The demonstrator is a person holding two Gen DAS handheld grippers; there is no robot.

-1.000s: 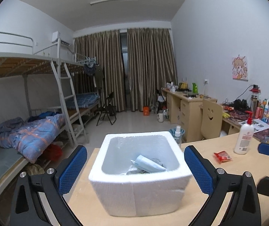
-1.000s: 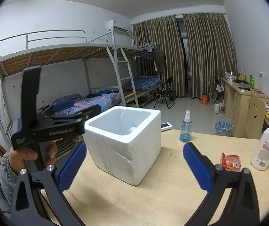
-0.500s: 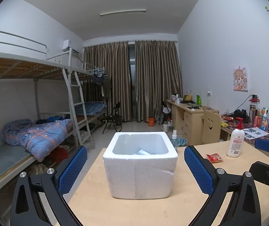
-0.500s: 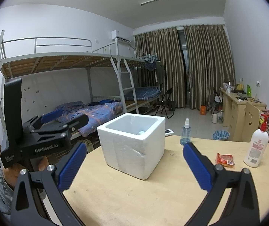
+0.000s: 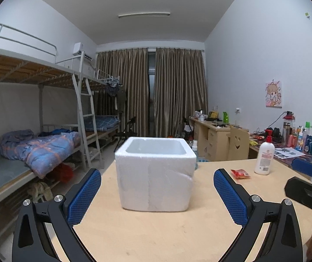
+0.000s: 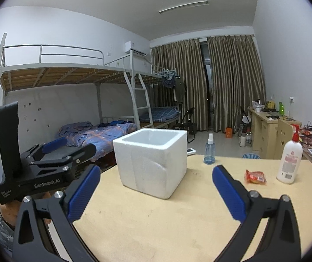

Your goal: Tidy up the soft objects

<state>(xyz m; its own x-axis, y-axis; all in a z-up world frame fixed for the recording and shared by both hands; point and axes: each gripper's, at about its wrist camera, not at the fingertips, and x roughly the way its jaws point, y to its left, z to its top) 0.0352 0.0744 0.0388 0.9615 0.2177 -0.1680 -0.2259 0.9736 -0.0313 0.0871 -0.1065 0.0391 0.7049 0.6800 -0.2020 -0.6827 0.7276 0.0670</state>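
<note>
Left wrist view shows the left gripper (image 5: 157,194), jaws spread and empty, pulled back from the foam box (image 5: 155,172) at twelve o'clock, its contents now hidden; the right gripper (image 6: 156,193) likewise gapes, and the red packet (image 6: 255,177) at two o'clock looks next.

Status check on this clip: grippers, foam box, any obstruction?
Left gripper open, empty. Right gripper open, empty. Foam box upright on table, untouched. Red packet lies loose, path clear.

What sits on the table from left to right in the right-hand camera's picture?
White foam box → blue spray bottle → red snack packet → white pump bottle.
</note>
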